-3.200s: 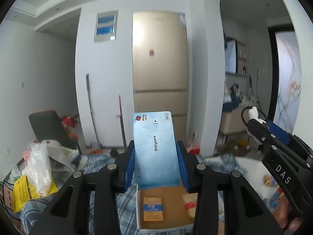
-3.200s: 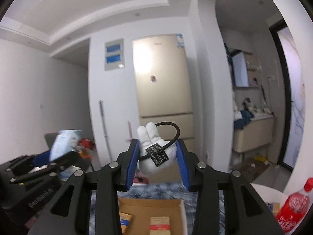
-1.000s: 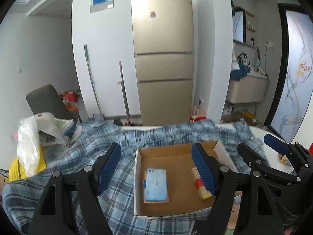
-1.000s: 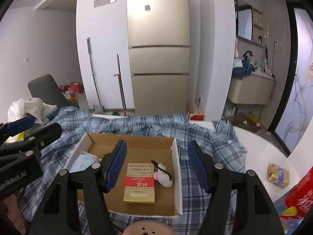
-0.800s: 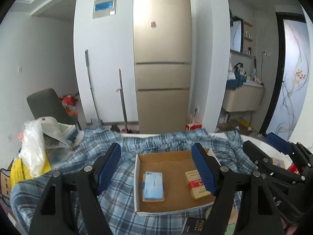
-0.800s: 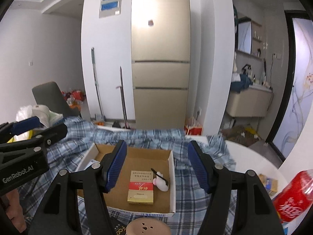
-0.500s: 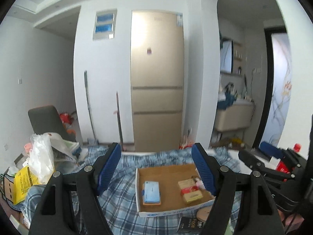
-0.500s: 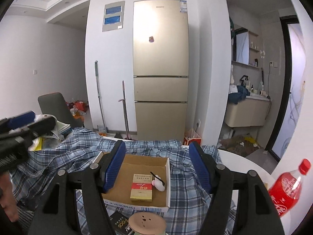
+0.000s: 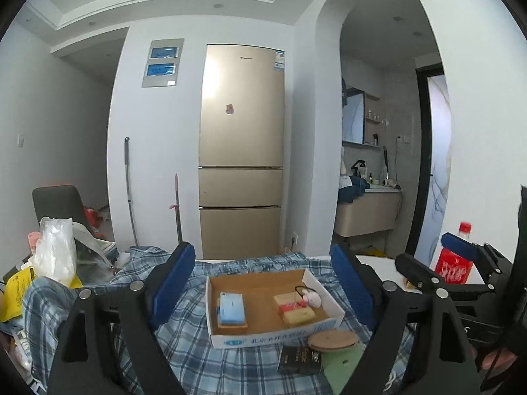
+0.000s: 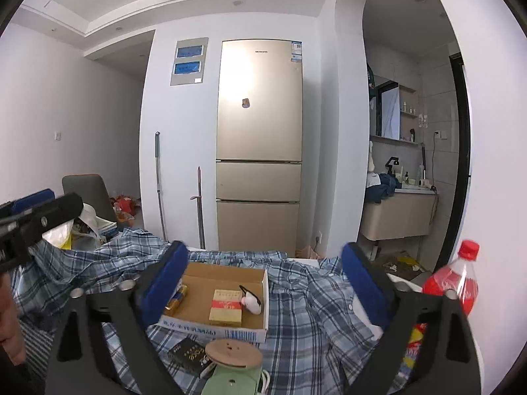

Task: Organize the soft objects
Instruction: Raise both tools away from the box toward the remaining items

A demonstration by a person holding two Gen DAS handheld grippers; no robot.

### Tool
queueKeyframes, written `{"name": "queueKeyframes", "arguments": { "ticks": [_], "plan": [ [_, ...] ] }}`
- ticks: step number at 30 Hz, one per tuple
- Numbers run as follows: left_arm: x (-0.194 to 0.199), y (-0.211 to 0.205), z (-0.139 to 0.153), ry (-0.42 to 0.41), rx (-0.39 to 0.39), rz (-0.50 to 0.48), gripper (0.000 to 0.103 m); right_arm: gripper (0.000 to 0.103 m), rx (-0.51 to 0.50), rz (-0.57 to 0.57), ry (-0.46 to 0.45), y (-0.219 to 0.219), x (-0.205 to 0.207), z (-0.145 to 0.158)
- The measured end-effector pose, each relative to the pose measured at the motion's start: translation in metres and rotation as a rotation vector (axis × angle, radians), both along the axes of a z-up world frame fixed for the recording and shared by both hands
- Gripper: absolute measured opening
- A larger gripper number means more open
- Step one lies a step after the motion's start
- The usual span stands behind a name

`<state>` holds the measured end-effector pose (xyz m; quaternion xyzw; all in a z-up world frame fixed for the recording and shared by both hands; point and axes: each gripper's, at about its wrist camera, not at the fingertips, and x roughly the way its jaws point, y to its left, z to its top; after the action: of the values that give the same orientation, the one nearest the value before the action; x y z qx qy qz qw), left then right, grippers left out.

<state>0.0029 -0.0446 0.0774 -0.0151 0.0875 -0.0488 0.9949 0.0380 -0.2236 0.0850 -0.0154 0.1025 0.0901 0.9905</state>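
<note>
Both claws, left (image 9: 260,283) and right (image 10: 263,283), have just been opening and stand released with nothing between them. The wipes pack (image 9: 232,307) and plush (image 10: 252,301) lie in the box (image 10: 230,329). Next: find another soft item.

Gold fridge (image 9: 241,151); red-capped bottle (image 10: 456,281)

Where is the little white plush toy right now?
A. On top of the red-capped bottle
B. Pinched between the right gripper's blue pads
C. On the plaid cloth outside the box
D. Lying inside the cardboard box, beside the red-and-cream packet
D: the white plush toy lies on the floor of the cardboard box, next to the red-and-cream packet.
</note>
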Motion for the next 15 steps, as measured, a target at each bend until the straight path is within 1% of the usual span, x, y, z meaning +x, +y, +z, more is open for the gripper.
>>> {"name": "queueKeyframes", "arguments": {
  "ticks": [1,3,4,5,8,9,11,15],
  "plan": [
    [0.0,-0.002,-0.004,0.006,0.006,-0.012,0.088,0.097,-0.001,0.013,0.012,-0.001,0.0,-0.003],
    [0.003,-0.005,-0.015,0.018,0.025,-0.018,0.092,0.097,-0.006,0.034,0.032,0.001,-0.001,-0.012],
    [0.004,-0.007,-0.021,0.017,0.03,-0.01,0.099,0.1,-0.01,0.041,0.03,0.002,-0.002,-0.018],
    [0.003,-0.005,-0.028,0.009,0.024,-0.007,0.103,0.103,-0.015,0.044,0.023,0.003,-0.003,-0.023],
    [0.004,-0.001,-0.048,0.001,-0.003,0.022,0.103,0.103,-0.018,0.035,0.008,0.002,-0.003,-0.038],
    [0.006,-0.001,-0.055,0.008,0.004,0.027,0.103,0.103,-0.019,0.03,0.009,0.002,-0.002,-0.043],
    [0.01,0.0,-0.067,0.032,0.019,0.059,0.103,0.103,-0.023,0.027,0.03,0.002,0.001,-0.052],
    [0.022,0.001,-0.081,0.09,0.025,0.051,0.103,0.103,0.004,0.008,0.078,-0.007,0.007,-0.058]
  ]
}}
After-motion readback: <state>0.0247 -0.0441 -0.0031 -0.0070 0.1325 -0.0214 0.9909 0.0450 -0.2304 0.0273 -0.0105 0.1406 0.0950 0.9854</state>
